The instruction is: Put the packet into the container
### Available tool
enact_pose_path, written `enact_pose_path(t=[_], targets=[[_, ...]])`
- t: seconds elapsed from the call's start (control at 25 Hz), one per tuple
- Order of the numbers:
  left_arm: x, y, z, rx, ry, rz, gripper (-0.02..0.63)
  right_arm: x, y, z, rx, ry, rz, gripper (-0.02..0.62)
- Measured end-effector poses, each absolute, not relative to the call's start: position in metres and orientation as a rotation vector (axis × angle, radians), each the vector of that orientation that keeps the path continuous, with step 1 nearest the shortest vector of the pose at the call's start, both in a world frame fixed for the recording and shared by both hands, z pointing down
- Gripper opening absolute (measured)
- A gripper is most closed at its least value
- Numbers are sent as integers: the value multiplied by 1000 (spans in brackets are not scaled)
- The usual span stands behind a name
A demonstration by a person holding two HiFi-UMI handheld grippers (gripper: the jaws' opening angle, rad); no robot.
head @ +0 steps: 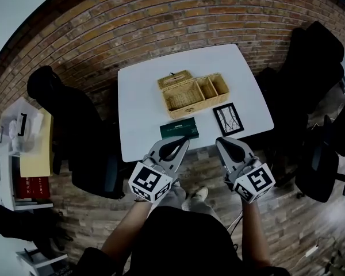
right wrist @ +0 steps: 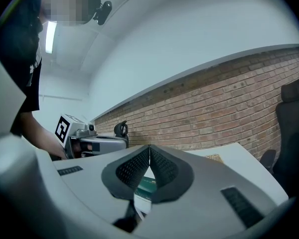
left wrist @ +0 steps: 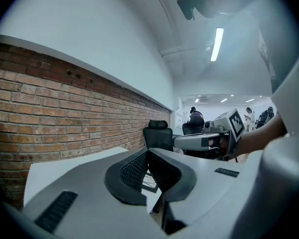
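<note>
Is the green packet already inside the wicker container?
No, the green packet lies flat on the white table, outside the wicker container and in front of it.

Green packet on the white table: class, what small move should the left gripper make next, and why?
Probably open the left gripper: its jaws are shut and empty, its tip close to the green packet, which lies flat near the front edge of the table, outside the open wicker container. The right gripper is shut too.
</note>
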State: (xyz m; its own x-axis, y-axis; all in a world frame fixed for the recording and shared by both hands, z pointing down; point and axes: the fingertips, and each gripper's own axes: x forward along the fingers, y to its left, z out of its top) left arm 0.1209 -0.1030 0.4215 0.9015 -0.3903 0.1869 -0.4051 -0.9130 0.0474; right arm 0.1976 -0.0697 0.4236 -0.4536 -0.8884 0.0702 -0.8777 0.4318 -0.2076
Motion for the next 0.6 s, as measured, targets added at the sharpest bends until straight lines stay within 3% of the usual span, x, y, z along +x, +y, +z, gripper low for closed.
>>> enact_pose_path(t=[0.6], targets=[[100, -159, 433, 2971, -725, 241, 8, 187, -120, 431, -1570, 2728, -299, 5]])
